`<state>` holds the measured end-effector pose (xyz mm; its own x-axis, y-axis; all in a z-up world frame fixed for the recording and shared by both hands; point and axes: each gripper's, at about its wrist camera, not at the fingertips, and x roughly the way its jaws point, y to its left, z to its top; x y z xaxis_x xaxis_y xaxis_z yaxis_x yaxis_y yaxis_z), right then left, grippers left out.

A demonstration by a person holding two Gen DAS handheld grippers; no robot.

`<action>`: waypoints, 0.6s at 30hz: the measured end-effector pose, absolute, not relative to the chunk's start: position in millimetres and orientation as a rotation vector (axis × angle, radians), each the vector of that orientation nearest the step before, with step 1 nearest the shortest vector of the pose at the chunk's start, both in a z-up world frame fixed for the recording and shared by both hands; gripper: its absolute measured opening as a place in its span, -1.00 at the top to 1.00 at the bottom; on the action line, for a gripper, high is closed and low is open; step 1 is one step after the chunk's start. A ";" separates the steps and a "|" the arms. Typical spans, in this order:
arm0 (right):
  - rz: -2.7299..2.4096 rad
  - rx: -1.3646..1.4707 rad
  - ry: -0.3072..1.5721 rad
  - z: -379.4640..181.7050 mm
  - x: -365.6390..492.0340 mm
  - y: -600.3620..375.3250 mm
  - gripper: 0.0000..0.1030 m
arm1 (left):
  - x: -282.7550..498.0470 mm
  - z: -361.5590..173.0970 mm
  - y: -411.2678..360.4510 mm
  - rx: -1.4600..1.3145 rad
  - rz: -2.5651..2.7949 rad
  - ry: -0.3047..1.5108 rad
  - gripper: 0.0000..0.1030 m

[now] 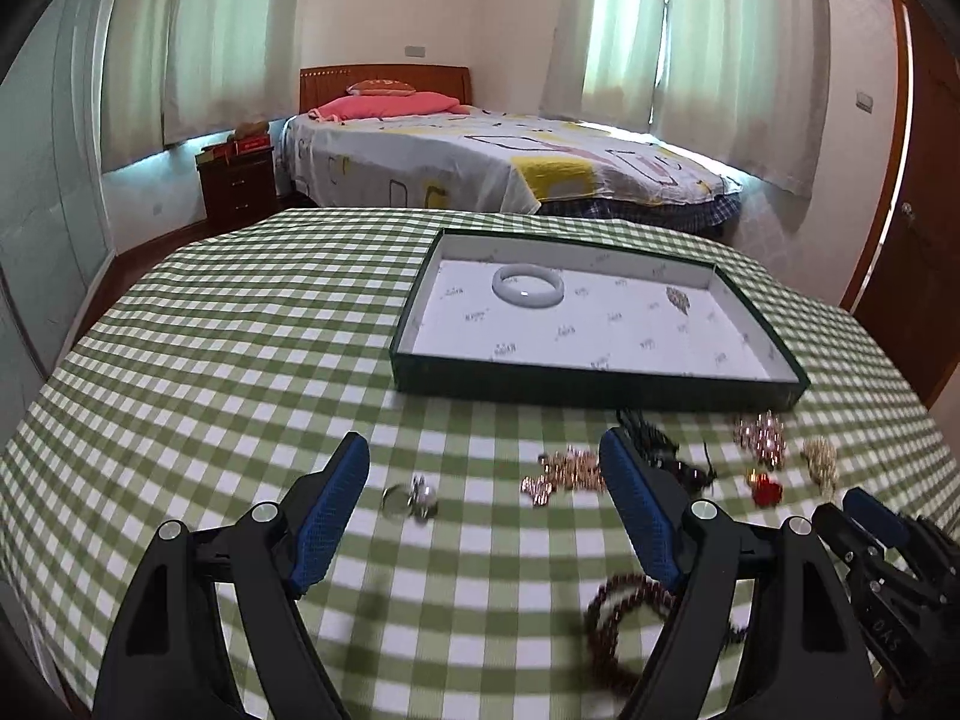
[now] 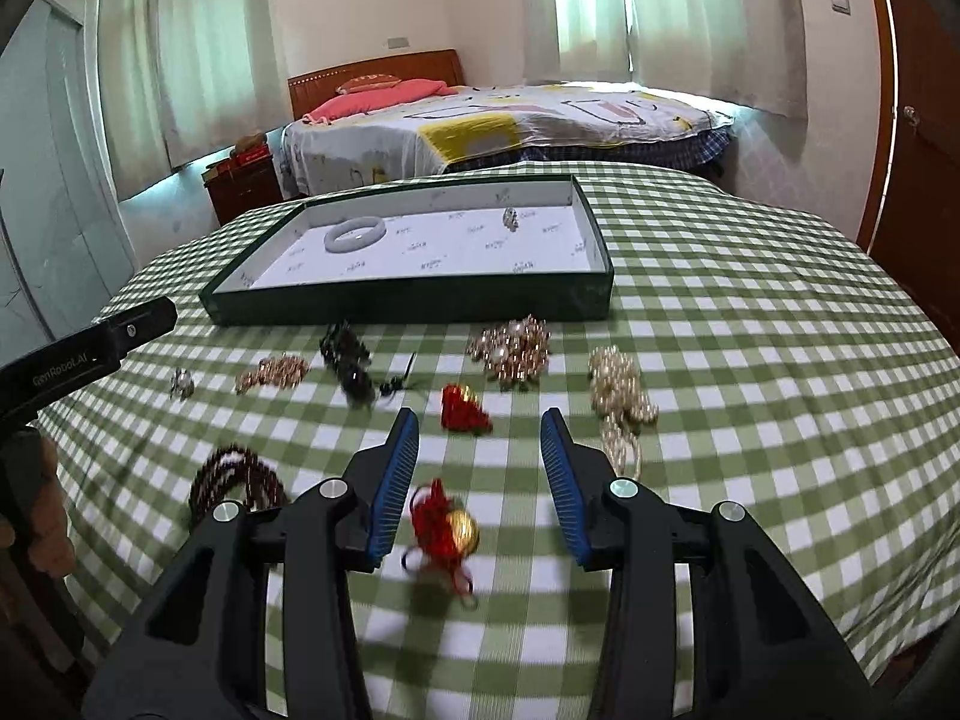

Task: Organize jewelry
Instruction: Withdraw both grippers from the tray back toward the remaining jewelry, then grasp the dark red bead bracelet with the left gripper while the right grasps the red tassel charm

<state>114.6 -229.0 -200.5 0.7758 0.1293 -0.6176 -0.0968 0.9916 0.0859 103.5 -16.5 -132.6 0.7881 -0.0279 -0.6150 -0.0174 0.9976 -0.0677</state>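
Left tool (image 1: 483,471) fingers spread wide apart, nothing between them, hovering over the green-checked tabletop (image 1: 240,312). Right tool (image 2: 480,429) also spread apart, empty; a red knotted charm with a gold bead (image 2: 447,519) lies on the cloth between its fingers, closer to the left one, contact can't be told.

Dark green tray (image 1: 591,387) with white printed lining sits at the far side of the tabletop. Inside it: a pale jade bangle (image 1: 528,286) toward the left, and a small sparkly piece (image 1: 678,299) toward the right, well apart from the bangle.

Rest of the jewelry is loose on the cloth, in front of the tray. Left wrist view: a small silver ring-like piece (image 1: 411,499) between the left tool's fingers, a rose-gold chain (image 1: 564,474) just beside the right finger, dark red bead bracelet (image 1: 621,618) partly hidden behind that finger. Right wrist view: black beaded piece (image 2: 351,366), a rose-gold and pearl cluster (image 2: 513,351), a pearl strand (image 2: 621,402) beside the right tool's right finger, a second red charm (image 2: 462,410) near the fingertips. Blurred, finer detail unreadable.
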 end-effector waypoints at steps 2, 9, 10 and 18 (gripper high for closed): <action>0.126 0.053 0.669 -202.8 111.1 -228.8 0.19 | 92.2 -135.2 -18.1 -0.075 -0.006 0.656 -0.48; 0.156 0.041 0.716 -219.1 106.9 -221.2 0.19 | 69.1 -155.7 -28.7 -0.032 -0.034 0.696 -0.48; 0.159 0.040 0.722 -220.4 107.2 -220.4 0.19 | 67.3 -157.6 -30.0 -0.029 -0.039 0.700 -0.48; 0.160 0.013 0.759 -226.4 108.2 -216.1 0.20 | 66.5 -162.8 -32.3 -0.037 -0.053 0.717 -0.48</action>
